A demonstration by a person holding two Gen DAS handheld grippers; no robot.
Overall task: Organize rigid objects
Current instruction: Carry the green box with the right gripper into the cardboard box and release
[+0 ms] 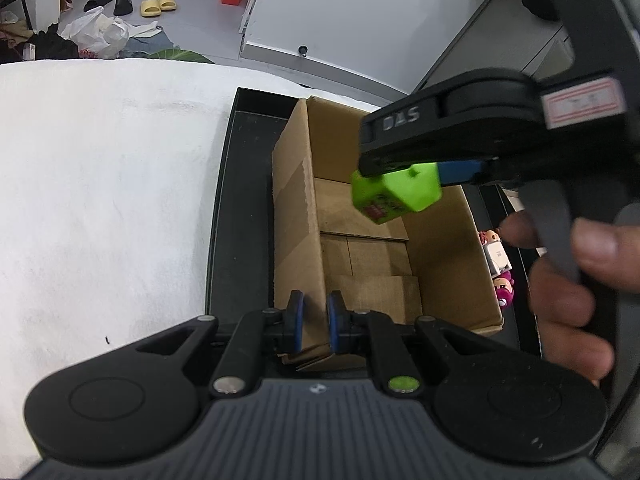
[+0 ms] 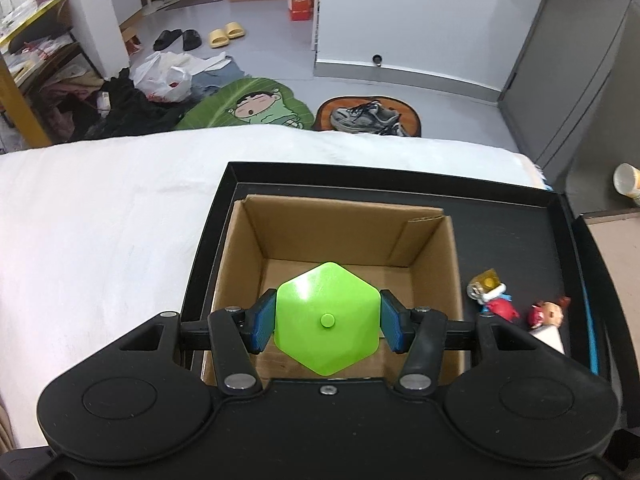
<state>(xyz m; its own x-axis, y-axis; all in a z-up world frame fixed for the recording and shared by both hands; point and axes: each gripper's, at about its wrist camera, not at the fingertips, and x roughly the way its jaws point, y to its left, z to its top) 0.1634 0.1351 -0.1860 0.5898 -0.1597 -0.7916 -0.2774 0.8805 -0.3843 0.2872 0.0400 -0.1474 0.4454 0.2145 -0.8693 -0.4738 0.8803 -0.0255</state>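
My right gripper (image 2: 328, 322) is shut on a bright green hexagonal box (image 2: 327, 320) and holds it above the open cardboard box (image 2: 344, 236). The left wrist view shows the green box (image 1: 396, 192) hanging from the right gripper over the cardboard box (image 1: 296, 216). My left gripper (image 1: 316, 320) is shut on the near-left wall of the cardboard box. The cardboard box stands in a black tray (image 2: 512, 232). Small toy figures (image 2: 494, 296) lie in the tray to the right of the box.
The tray (image 1: 240, 216) sits on a white cloth-covered surface (image 1: 100, 184). A paper cup (image 2: 628, 178) stands at the far right. Beyond the surface's edge the floor holds shoes (image 2: 368, 118), bags and a green mat (image 2: 248, 106).
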